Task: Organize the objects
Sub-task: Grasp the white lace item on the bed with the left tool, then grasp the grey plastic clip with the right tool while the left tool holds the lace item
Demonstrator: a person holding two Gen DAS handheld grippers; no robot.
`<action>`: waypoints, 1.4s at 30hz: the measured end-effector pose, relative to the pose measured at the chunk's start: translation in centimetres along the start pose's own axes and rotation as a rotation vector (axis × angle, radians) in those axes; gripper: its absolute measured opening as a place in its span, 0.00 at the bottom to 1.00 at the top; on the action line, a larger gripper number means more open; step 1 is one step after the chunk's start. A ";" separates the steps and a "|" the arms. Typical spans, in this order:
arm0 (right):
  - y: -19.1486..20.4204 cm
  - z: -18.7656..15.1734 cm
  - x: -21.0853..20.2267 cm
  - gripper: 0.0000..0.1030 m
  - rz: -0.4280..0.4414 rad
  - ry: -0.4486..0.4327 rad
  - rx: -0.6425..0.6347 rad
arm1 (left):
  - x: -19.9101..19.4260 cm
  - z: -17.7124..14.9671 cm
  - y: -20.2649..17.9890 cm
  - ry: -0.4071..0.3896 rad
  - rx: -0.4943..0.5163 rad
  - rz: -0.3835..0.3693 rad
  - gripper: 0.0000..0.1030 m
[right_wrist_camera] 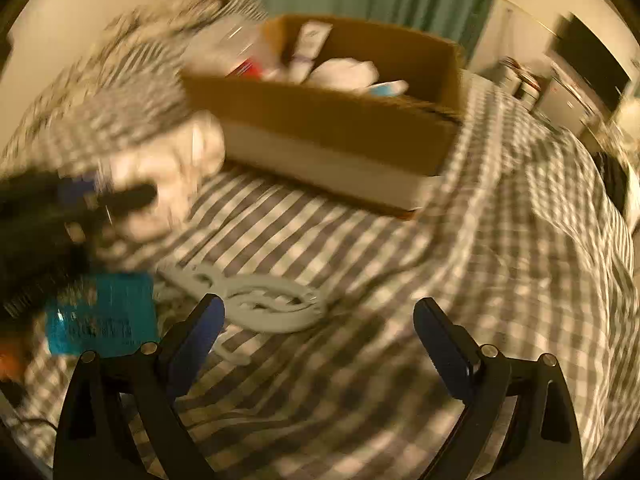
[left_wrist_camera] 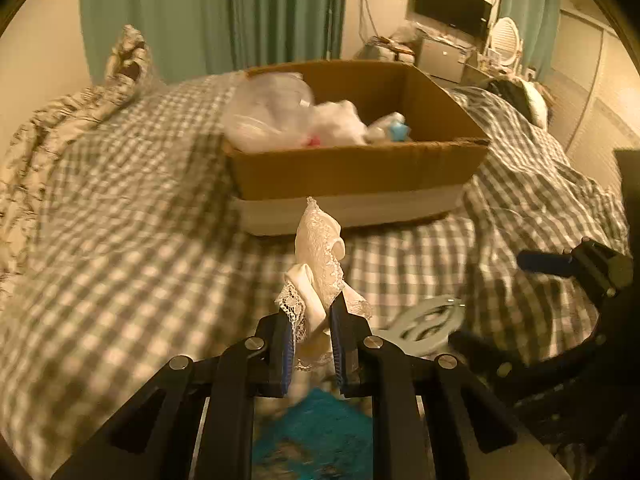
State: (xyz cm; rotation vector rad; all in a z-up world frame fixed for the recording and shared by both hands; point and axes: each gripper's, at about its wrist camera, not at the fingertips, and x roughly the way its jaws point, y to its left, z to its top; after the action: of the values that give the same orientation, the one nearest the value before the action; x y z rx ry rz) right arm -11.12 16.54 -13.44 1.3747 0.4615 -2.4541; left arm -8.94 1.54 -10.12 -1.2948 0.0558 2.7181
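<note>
- Between the left gripper's [left_wrist_camera: 312,316] two blue-padded fingers sits one cream lace cloth [left_wrist_camera: 320,256], clamped tight, its free end standing up above the tips.
- Just under that gripper lies one teal packet [left_wrist_camera: 316,428], partly hidden by the fingers.
- The right gripper [right_wrist_camera: 318,320] hangs spread wide with nothing between its fingers, over the checked bedspread [right_wrist_camera: 400,300].
- One pale grey oval plastic piece with cut-outs [right_wrist_camera: 264,300] lies on the bedspread just beyond the right gripper's left finger; the teal packet [right_wrist_camera: 104,312] is off to its left.
- Straight ahead of both grippers, well past the cloth, stands one open cardboard box [left_wrist_camera: 352,172]; it holds clear plastic bags, white crumpled stuff and small items too blurred to count.
- Beyond the box hang green curtains [left_wrist_camera: 216,12].
</note>
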 end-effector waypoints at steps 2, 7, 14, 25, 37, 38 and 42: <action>1.4 0.0 1.0 0.93 0.004 0.037 -0.066 | -0.5 0.0 0.7 -0.011 0.001 0.028 0.15; 4.3 -0.3 3.4 0.93 -0.011 0.121 -0.210 | -0.7 -0.3 3.0 -0.012 -0.027 0.072 0.15; 5.5 0.8 5.6 0.92 -0.016 0.140 -0.226 | 0.3 -1.1 4.4 0.014 -0.070 0.062 0.15; 3.4 1.8 2.9 0.24 -0.005 0.009 -0.113 | -0.3 -1.7 4.3 0.003 -0.076 0.055 0.15; -1.0 3.8 -6.0 0.14 0.005 -0.183 0.059 | -4.2 -0.1 3.1 -0.074 -0.061 0.018 0.16; -0.8 4.5 -6.9 0.14 0.007 -0.202 0.060 | -4.8 0.4 3.0 -0.090 -0.058 0.015 0.16; -1.5 6.3 -11.1 0.14 0.056 -0.287 0.066 | -6.9 3.2 2.3 -0.159 -0.025 0.004 0.16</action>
State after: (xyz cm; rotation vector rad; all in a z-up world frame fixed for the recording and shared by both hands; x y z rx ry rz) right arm -10.99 16.37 -0.57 1.0187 0.2724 -2.5839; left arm -7.43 -1.12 -2.83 -1.0811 0.0090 2.8232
